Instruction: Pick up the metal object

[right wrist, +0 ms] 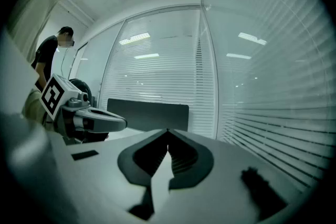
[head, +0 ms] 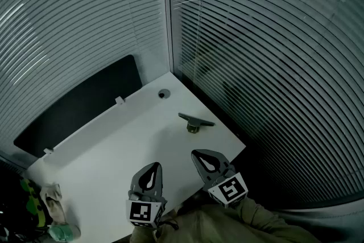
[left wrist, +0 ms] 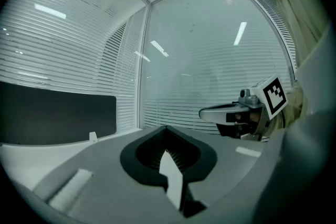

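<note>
The metal object [head: 195, 121], a dark flat bar on a small round foot, lies on the white table [head: 114, 145] near its right edge. In the right gripper view it is a dark blur [right wrist: 261, 198] low at the right. My right gripper [head: 196, 153] hovers just short of it, shut and with nothing in it [right wrist: 168, 132]. To its left my left gripper [head: 151, 167] is also shut and holds nothing [left wrist: 167, 128]. Each gripper shows in the other's view: the right gripper [left wrist: 231, 113] and the left gripper [right wrist: 89, 120].
A black panel [head: 79, 105] runs along the table's back edge, with a round cable hole [head: 164, 94] near the far corner. Glass walls with blinds [head: 256, 37] close in the back and right. Crumpled cloth [head: 54, 202] lies at the lower left. A person [right wrist: 55, 50] stands beyond.
</note>
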Demonstrator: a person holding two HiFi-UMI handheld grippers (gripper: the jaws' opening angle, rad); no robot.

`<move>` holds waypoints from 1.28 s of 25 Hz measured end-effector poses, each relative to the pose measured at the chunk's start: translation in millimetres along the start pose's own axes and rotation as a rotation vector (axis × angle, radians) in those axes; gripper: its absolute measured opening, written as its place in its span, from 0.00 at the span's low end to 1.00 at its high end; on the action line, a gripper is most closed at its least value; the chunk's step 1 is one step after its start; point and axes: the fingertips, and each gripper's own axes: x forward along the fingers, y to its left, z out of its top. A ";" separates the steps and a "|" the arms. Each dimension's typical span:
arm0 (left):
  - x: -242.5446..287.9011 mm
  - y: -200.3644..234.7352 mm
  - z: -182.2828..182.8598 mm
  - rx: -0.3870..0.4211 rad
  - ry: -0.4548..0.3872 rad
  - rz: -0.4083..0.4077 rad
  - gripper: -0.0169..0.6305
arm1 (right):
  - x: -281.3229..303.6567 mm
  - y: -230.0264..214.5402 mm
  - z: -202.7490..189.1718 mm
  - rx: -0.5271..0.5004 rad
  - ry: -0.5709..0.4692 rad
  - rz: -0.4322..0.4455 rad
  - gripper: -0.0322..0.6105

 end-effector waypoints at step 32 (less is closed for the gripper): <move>233.5 -24.5 -125.5 -0.013 0.387 -0.130 0.31 | 10.1 -79.6 -84.5 0.093 0.146 -0.073 0.06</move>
